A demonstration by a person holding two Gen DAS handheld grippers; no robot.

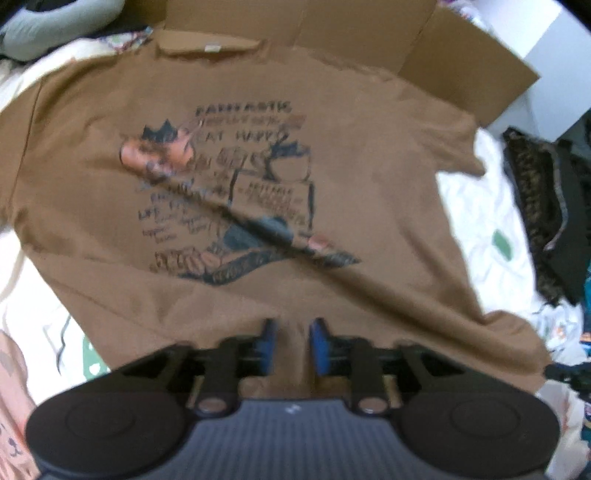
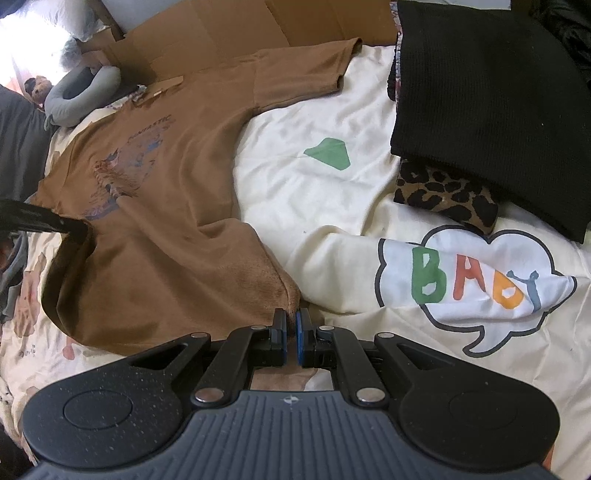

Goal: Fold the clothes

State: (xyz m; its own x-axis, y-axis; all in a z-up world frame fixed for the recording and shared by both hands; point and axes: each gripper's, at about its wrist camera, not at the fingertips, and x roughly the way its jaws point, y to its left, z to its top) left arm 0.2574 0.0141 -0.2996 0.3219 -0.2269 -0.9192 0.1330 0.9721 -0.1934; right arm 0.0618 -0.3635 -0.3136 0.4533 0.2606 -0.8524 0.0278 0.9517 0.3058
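A brown T-shirt with a dark printed picture lies spread face up on the bed, collar at the far side. My left gripper hovers over its near hem, the blue pads apart, brown cloth showing in the gap but not pinched. In the right wrist view the same T-shirt stretches away to the left. My right gripper is shut on the hem's near corner, a sliver of brown cloth between its pads. A black finger of the left gripper reaches in from the left edge at the raised hem.
Flattened cardboard lies under the shirt's far side. A folded black garment rests on leopard-print cloth at the right. A grey neck pillow sits far left. The cream bedsheet carries a "BAD" speech bubble.
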